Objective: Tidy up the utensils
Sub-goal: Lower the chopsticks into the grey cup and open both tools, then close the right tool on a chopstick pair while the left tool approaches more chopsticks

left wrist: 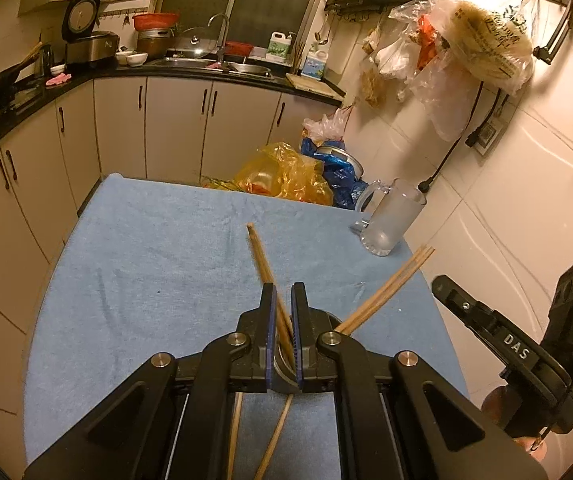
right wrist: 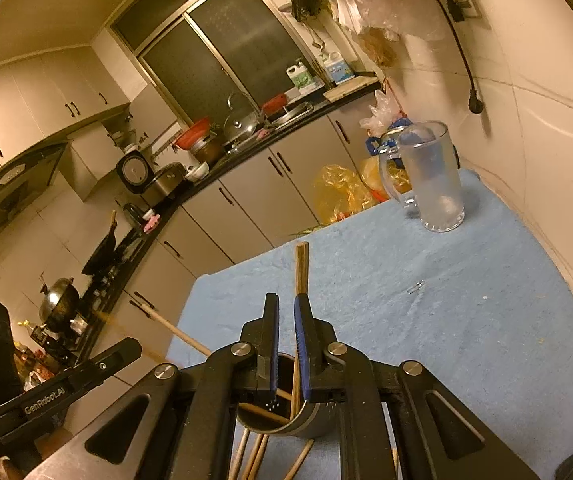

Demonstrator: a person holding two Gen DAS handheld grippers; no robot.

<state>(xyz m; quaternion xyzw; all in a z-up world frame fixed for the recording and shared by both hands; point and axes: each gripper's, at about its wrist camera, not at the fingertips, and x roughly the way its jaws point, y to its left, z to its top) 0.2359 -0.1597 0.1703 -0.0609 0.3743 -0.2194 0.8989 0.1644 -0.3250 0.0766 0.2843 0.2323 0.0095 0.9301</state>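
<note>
My left gripper (left wrist: 283,292) is shut on a pair of wooden chopsticks (left wrist: 260,254) that slant up and away over a metal holder (left wrist: 279,366). My right gripper (right wrist: 286,304) hovers over the same holder (right wrist: 314,420), jaws slightly apart. A bundle of chopsticks (right wrist: 301,268) leans against its right pad and runs down into the holder, with a dark gap to the left pad. In the left wrist view that bundle (left wrist: 386,288) sticks out to the right. Loose chopsticks (right wrist: 254,456) lie on the cloth by the holder.
A blue cloth (left wrist: 146,260) covers the table. A glass mug (left wrist: 390,216) stands at its far right, close to the tiled wall (left wrist: 526,200). Yellow and blue plastic bags (left wrist: 286,176) sit past the far edge. Kitchen cabinets (left wrist: 118,128) lie beyond.
</note>
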